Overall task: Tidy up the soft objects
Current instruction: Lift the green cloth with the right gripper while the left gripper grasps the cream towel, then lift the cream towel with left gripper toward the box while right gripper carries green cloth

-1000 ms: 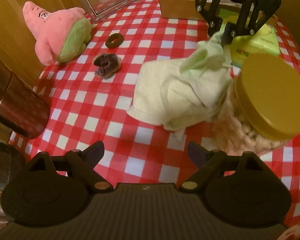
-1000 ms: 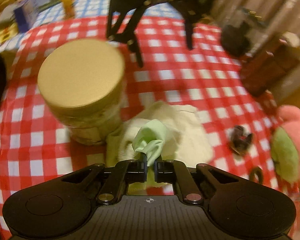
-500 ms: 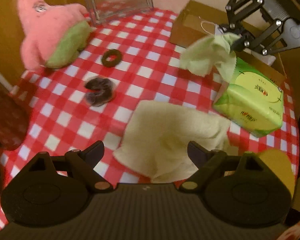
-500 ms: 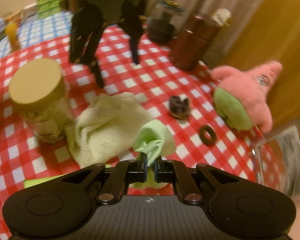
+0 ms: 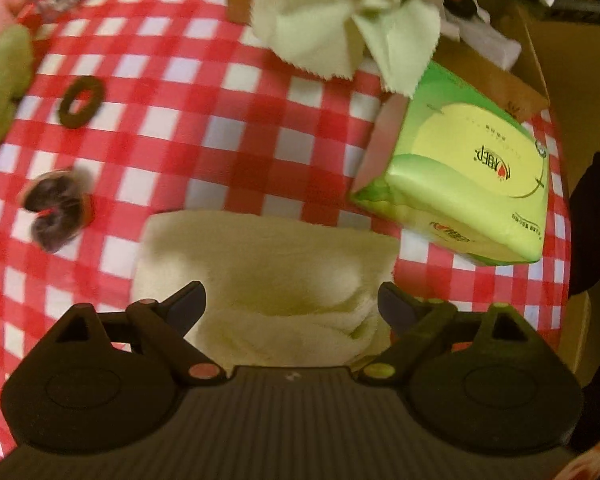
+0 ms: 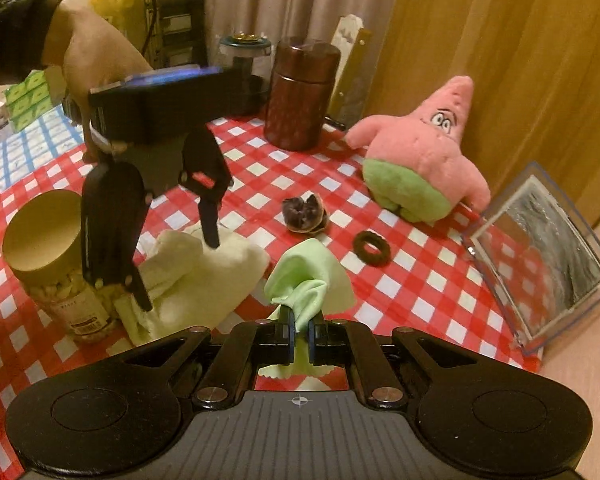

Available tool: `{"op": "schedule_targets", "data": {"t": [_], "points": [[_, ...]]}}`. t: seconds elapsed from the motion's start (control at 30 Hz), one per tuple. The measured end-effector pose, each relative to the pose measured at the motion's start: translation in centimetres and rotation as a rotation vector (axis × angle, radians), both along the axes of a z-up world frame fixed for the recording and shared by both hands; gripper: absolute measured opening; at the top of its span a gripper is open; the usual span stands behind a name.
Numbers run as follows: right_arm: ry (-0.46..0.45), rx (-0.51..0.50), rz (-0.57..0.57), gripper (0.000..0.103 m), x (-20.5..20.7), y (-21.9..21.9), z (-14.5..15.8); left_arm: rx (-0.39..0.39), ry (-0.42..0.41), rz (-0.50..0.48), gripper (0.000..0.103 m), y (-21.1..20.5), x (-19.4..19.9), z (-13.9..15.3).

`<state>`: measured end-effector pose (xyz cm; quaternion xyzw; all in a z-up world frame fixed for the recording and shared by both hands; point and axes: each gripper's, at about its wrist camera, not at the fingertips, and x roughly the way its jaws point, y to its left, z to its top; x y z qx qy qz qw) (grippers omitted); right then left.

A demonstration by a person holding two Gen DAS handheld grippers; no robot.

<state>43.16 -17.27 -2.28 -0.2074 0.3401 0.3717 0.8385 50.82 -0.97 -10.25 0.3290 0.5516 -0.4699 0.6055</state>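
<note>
the light green cloth (image 6: 306, 280), thin with a pinked zigzag edge, hangs bunched and lifted above the checked tablecloth (image 6: 400, 280), pinched tight between the fingers of the right gripper (image 6: 300, 334). the left gripper (image 5: 292, 300) points down over the one cream towel (image 5: 268, 264), which lies crumpled on the table, its jaws spread wide and opening further with the towel below and between them, not pressed. counted: one pink star plush (image 6: 420, 160), two dark hair ties (image 6: 372, 243), one gold-lidded jar (image 6: 44, 236), one green tissue pack (image 5: 468, 184).
</note>
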Motion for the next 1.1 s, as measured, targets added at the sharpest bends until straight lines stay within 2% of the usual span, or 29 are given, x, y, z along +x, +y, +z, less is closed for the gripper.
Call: {"op": "schedule_targets", "data": {"t": [0.37,0.47,0.57,0.6,0.7,0.9,1.1], "points": [[0.005,0.003,-0.075,0.006,-0.3,-2.4,-1.2,0.124,-0.019,-0.06,0.089,-3.2,-0.4,-3.3],[0.01,0.008,-0.092,0.006,-0.3,-3.0,-1.4,0.148,-0.043,-0.076,0.082,-3.6,-0.7,-3.8],[0.011,0.01,-0.102,0.006,-0.3,-3.3,-1.5,0.152,-0.044,-0.059,0.064,-3.8,-0.6,-3.9],[0.012,0.012,-0.105,0.006,-0.3,-3.4,-1.5,0.15,-0.037,-0.054,0.056,-3.8,-0.6,-3.8],[0.016,0.018,-0.115,0.006,-0.4,-3.5,-1.5,0.142,-0.041,-0.05,0.041,-4.0,-1.1,-3.2],[0.023,0.027,-0.134,0.006,-0.7,-4.0,-1.3,0.124,-0.069,-0.004,0.026,-2.8,-1.2,-1.8],[0.022,0.035,-0.157,0.006,-1.1,-4.0,-0.6,0.092,-0.127,0.054,0.022,-1.7,-0.8,1.4]]}}
